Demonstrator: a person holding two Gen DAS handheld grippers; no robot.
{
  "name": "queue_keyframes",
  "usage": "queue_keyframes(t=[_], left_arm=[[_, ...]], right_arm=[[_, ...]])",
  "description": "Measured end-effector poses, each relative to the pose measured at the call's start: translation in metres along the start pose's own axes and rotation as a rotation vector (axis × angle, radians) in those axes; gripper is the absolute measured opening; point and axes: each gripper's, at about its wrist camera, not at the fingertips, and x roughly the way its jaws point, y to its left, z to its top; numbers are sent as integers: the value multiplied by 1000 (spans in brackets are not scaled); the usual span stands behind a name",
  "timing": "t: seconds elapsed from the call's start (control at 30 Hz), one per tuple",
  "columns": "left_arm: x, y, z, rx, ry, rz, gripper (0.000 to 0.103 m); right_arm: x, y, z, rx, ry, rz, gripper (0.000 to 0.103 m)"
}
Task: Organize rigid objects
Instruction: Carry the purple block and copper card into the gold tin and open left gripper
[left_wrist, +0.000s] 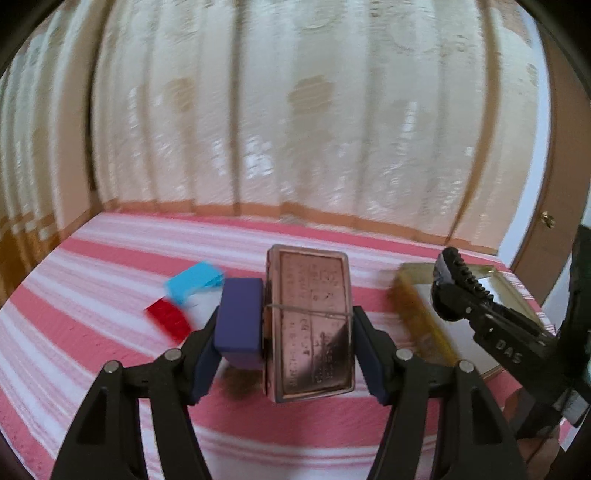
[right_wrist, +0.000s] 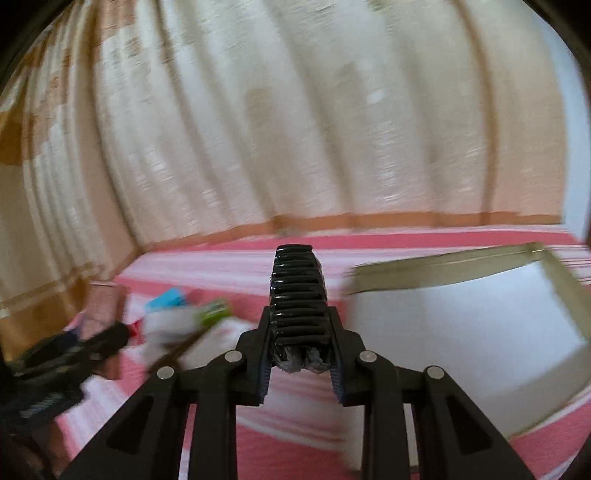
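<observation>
My left gripper is shut on two things side by side: a purple block against its left finger and a copper-coloured metal case with a thin band around it against the right finger. Both hang above the striped cloth. My right gripper is shut on a black ribbed clip that sticks out forward. In the left wrist view the same clip shows its teeth over the tray. A blue block and a red block lie on the cloth to the left.
A shallow tray with a yellowish rim and white floor lies on the pink-and-white striped cloth at the right. A blurred green piece lies near the blue block. Cream curtains hang behind; a door stands at the far right.
</observation>
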Motion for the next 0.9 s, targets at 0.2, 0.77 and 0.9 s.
queue_keyframes(t=[0.2,0.77,0.9], left_arm=[[22,-65,7,64,-3,-111,65],[87,-177,-6,193,89,-246,65],[93,-180,-11,200,109,-238,65]], right_arm=[[-15,-70,6,34,-26,-235,28],[-2,-149,4,85,86,-481,28],[-1,-150,4,96,97,-473,28]])
